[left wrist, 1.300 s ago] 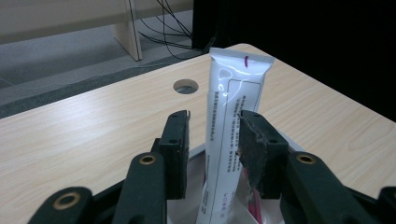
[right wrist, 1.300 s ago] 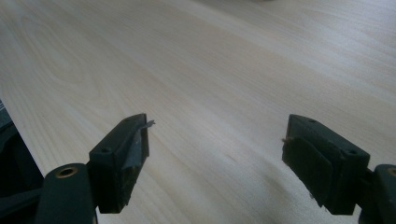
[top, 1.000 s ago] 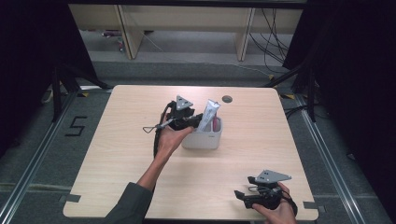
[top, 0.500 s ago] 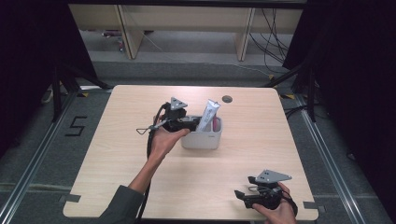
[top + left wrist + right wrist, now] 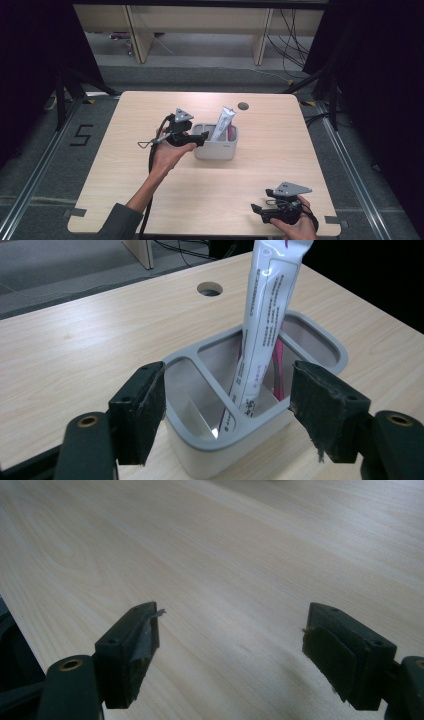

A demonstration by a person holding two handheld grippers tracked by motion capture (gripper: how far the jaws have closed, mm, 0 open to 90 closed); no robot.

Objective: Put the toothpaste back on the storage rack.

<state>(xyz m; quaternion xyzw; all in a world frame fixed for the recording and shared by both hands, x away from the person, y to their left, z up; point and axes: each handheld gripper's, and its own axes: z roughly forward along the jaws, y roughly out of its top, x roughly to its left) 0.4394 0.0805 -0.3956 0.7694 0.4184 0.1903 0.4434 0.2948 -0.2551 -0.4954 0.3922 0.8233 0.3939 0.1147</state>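
Note:
A grey divided holder stands mid-table. A white tube leans upright in its right-hand compartment, beside something pink. My left gripper hovers at the holder's left end, pointing at the tube. Its jaws have just been opening and stand wide. The holder's near end shows between the pads, and neither pad presses on it. My right gripper rests open near the table's front right corner, with bare wood between its jaws.
A round cable hole sits in the tabletop behind the holder. The light wood table is ringed by dark floor, with shelving legs and cables beyond its far edge.
The left gripper has drawn back to the left, away from the tube, and its jaws stand wider. The tube still leans in the holder. The right gripper has not moved.

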